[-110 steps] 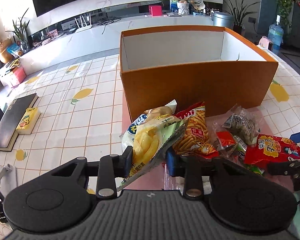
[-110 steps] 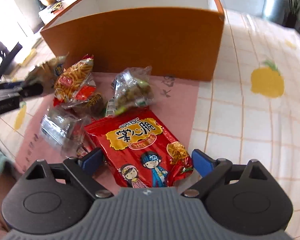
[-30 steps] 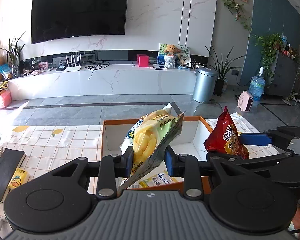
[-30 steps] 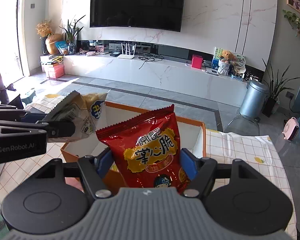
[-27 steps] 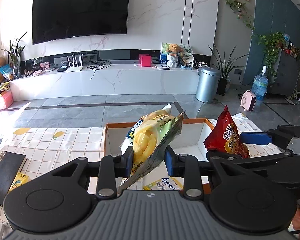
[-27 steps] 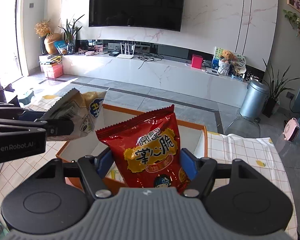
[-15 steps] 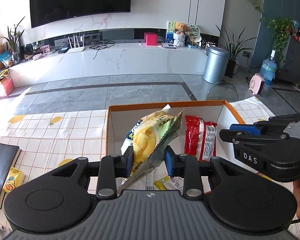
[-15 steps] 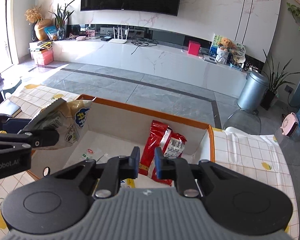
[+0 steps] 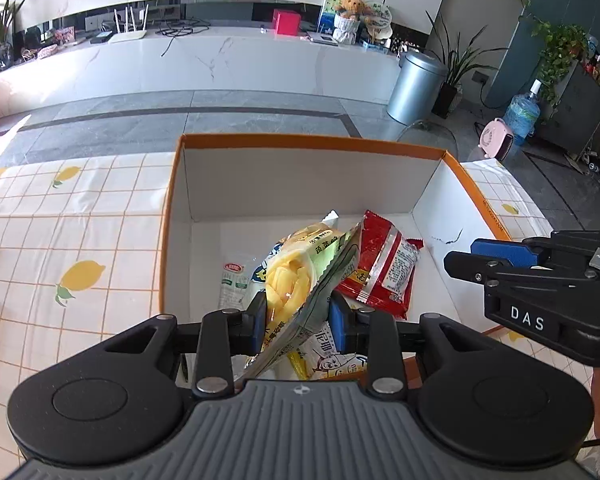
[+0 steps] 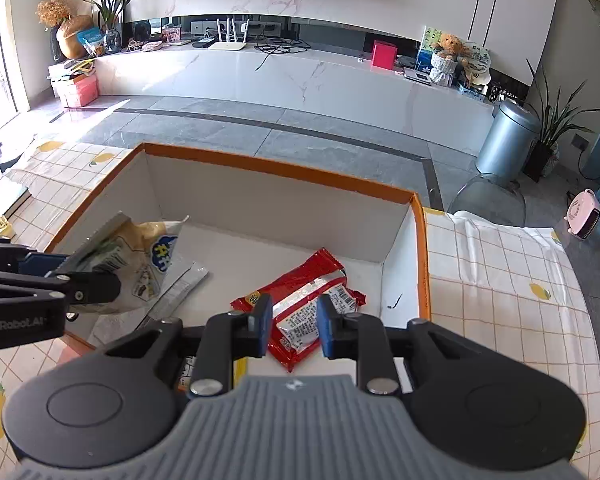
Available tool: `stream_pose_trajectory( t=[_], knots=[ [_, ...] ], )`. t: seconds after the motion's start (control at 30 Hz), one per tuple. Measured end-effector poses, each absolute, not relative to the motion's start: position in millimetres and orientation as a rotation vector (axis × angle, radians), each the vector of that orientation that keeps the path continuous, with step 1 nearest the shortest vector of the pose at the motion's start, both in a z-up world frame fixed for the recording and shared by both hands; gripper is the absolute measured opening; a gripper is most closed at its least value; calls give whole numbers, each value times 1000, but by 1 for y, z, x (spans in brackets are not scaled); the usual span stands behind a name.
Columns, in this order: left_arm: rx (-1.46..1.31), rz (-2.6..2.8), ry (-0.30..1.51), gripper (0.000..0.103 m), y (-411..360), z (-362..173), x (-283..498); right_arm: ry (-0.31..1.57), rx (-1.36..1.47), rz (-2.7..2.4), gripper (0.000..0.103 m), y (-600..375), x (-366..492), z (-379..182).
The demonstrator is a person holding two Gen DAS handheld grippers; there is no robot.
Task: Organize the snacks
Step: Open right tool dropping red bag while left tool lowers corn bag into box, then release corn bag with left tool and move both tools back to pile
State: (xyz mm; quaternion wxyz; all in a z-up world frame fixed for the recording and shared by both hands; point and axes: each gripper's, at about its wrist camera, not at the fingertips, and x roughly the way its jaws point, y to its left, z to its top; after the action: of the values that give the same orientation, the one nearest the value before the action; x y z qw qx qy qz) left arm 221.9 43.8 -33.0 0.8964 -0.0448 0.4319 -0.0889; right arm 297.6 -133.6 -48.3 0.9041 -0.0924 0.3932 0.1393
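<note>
Lemon-print bench [image 9: 80, 240] carries an orange box [image 9: 312, 142]. Left tongs [image 9: 298, 316] clamp the yellow bag [image 9: 296, 276] directly above its floor; right tongs [image 10: 292, 330], narrow and empty, hover over the red bag [image 10: 300, 300].

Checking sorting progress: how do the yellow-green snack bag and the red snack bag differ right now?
The yellow-green snack bag is pinched upright in the left claw above the orange box; the red snack bag lies flat and free on the box floor, printed back up. The right claw above it holds nothing. Both are sealed packets.
</note>
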Motion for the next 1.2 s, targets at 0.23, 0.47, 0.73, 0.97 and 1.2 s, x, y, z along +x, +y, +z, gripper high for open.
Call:
stream_pose_trajectory(
  t=[0.23, 0.47, 0.73, 0.97, 1.2],
  knots=[
    [-78, -178, 955, 35, 32, -44, 238, 844, -232, 297, 30, -123, 296, -63],
    [-51, -177, 973, 37, 24, -46, 243, 867, -242, 296, 35, -121, 294, -68],
    [-96, -178, 950, 65, 28, -43, 236, 863, -247, 269, 42, -130, 289, -65],
    [-105, -170, 893, 72, 30, -26, 224, 848, -247, 250, 48, -135, 279, -58],
    [-105, -149, 807, 75, 31, 0, 201, 768, -276, 249, 64, -137, 252, -37]
  ],
)
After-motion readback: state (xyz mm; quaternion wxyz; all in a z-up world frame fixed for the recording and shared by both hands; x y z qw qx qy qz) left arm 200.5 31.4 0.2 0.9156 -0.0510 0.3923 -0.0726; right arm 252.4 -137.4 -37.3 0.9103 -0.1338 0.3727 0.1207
